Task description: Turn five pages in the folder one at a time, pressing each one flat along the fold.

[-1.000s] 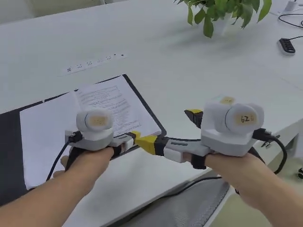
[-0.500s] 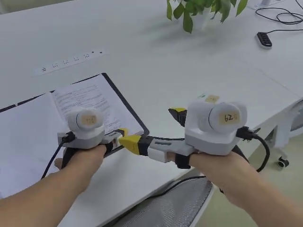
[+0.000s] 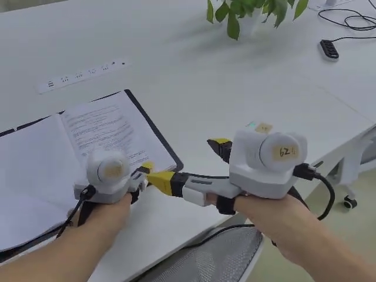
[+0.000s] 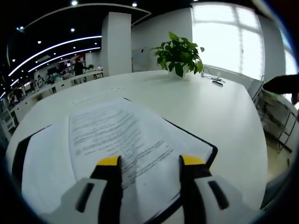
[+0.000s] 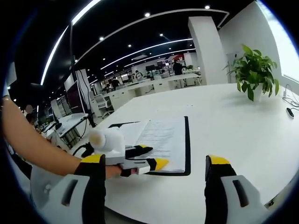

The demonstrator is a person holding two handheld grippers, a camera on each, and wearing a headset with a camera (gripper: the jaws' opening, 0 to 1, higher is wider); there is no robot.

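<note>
Folder (image 3: 106, 126) lying open on the white counter (image 3: 235, 88), close to the near edge, its black cover showing as a thin border around the paper. The right-hand page is packed with printed lines; the left-hand page reads as plain white from here. The sheets sit fairly flat.

Left tongs (image 4: 150, 163) are apart, yellow tips over the near part of the printed page, close to the folder's near right corner. Whether they touch the paper, I can't tell.

Right tongs (image 5: 155, 161) are spread wide, off the folder over bare counter at the near edge, pointing across toward the left tongs, one yellow tip just beside them. Nothing sits between either pair.

A potted plant (image 3: 247, 14) stands at the far side of the counter, well apart from the folder.
</note>
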